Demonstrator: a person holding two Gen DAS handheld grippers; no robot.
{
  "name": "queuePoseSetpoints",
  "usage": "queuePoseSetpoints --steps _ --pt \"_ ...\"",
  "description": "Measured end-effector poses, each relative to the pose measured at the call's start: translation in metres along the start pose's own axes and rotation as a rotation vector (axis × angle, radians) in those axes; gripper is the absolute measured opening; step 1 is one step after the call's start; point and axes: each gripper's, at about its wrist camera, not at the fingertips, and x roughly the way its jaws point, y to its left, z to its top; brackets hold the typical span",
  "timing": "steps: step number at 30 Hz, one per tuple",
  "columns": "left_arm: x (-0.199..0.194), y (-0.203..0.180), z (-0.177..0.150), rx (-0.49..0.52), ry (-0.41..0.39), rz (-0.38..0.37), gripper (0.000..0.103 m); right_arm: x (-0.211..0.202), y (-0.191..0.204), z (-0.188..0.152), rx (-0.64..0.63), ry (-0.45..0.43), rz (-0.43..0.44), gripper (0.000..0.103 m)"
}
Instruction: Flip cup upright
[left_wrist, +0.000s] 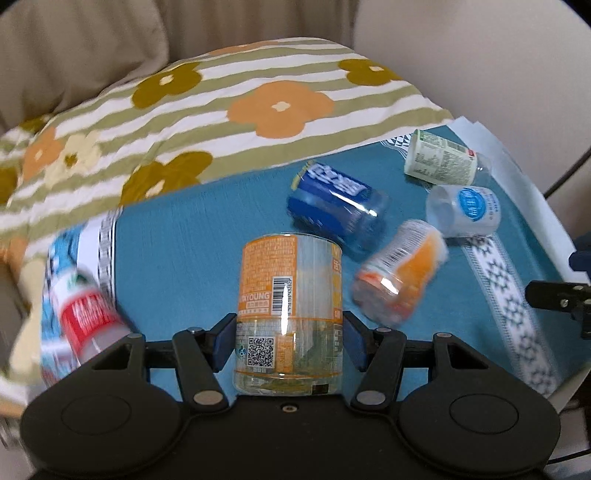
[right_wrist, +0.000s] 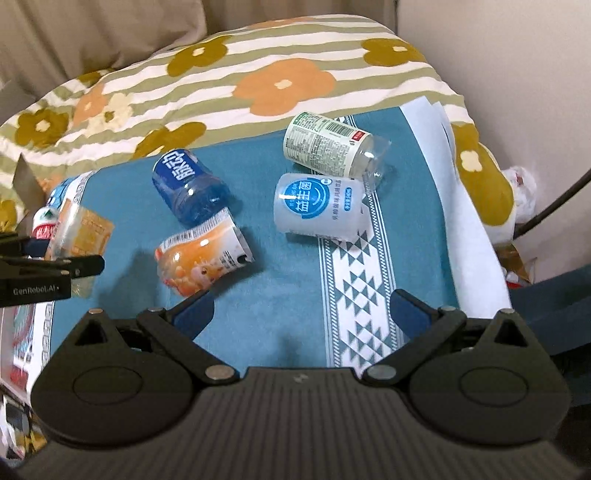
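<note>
Cup (left_wrist: 290, 314) sits between the blue pads of the left gripper (left_wrist: 290, 341), which is clenched on its clear lower part; its long axis runs straight away from the camera, along the fingers, over the near left part of the teal cloth (left_wrist: 207, 221). Whether its mouth faces the gripper or away I cannot tell. The right gripper (right_wrist: 303, 310) hangs released over the cloth's near edge, holding nothing, well apart from the cup, so the left hand is the one placed to turn it. My judgement: the coming move is a wrist roll to bring that axis vertical. Readable on the cup's orange label: "TAYOUNG" (the start is cut off), a barcode and a QR code. The left gripper's side reads "GenRobot.AI" in the right view.
</note>
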Motion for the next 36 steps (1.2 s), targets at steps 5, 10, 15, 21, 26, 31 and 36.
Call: queuePoseSetpoints --steps 5,10,15,21,26,31,36 --pt "0.000 -0.019 -0.026 -0.145 0.022 -0.018 0.064 -0.003 -0.014 -0.013 -0.041 0.012 0.028 0.103" --pt "0.004 -0.040 -0.046 -0.223 0.030 -0.003 0.064 -0.001 -0.022 -0.026 -0.086 0.031 0.050 0.103" --pt "0.017 -0.046 -0.059 -0.248 0.040 0.013 0.064 0.006 -0.028 -0.037 -0.111 0.050 0.060 0.103" --pt "0.031 -0.049 -0.063 -0.238 0.050 0.032 0.064 0.018 -0.035 -0.043 -0.097 0.072 0.068 0.103" --pt "0.033 -0.052 -0.064 -0.229 0.054 0.038 0.064 0.021 -0.035 -0.046 -0.105 0.079 0.076 0.103" --pt "0.032 -0.058 -0.064 -0.208 0.050 0.052 0.094 0.019 -0.036 -0.046 -0.098 0.073 0.078 0.103" --pt "0.025 -0.061 -0.063 -0.190 0.031 0.061 0.095 0.015 -0.037 -0.047 -0.093 0.062 0.082 0.103"
